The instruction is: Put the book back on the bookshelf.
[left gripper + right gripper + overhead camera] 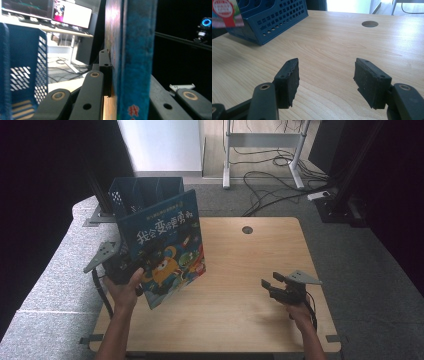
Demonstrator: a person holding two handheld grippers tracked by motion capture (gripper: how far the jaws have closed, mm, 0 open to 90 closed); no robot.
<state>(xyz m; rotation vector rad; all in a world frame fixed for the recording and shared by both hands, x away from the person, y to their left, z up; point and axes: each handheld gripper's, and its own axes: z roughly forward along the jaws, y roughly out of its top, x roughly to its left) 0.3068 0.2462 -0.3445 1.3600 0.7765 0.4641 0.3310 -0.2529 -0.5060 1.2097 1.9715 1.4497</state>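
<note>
Book: a blue picture book (167, 247) was held upright and tilted above the left side of the table (250, 265), its cover facing the high camera.
Book axis: its long edge ran up and away from the left gripper (131, 266), toward the blue crate (145, 192).
Grip: the left gripper was clamped on the book's lower left corner; in the left gripper view the book's edge (135, 57) stood between the jaws.
Key relation: the crate lay just behind and to the left of the book, so any move into it would likely go up and back.
Right gripper: the right gripper (272, 287) rested low over the table's right side, well apart from the book, jaws parted and empty.
Nearer hand: the left.
</note>
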